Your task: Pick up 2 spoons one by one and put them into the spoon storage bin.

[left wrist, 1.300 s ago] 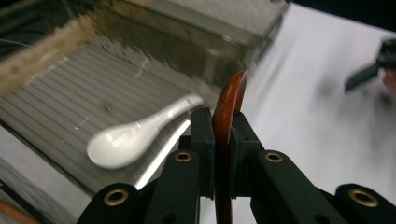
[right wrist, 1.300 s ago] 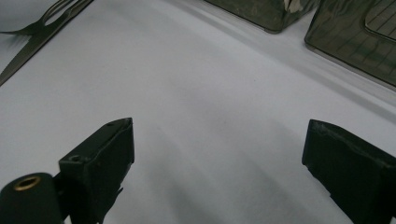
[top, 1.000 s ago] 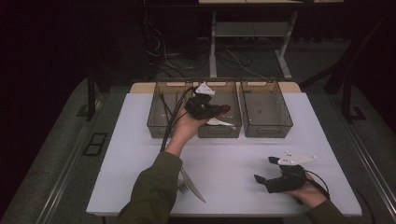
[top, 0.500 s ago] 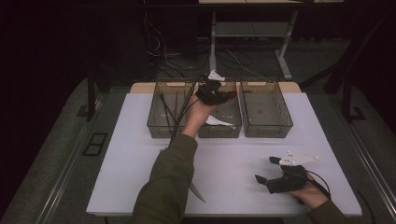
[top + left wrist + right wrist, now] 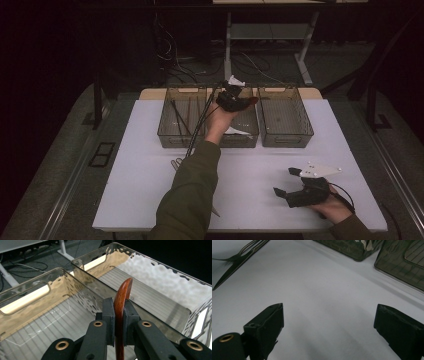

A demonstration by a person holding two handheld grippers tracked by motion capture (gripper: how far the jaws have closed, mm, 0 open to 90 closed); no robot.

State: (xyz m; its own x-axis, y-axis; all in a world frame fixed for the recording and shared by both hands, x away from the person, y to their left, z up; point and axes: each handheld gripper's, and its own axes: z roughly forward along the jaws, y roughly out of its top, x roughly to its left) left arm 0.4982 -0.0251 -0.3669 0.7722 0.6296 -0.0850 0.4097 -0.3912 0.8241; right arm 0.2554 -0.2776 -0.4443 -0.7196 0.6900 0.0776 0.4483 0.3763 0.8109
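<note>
Wood is clamped: a curved reddish-brown wooden utensil [image 5: 121, 305], upright in the left hand-held gripper [image 5: 119, 322], is held above the smoky translucent middle bin [image 5: 35, 315].

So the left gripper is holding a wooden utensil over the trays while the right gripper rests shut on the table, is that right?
Not quite: the right gripper rests on the table with its jaws wide open, as the right gripper view shows. The left gripper does clamp the wooden utensil over the trays.
</note>
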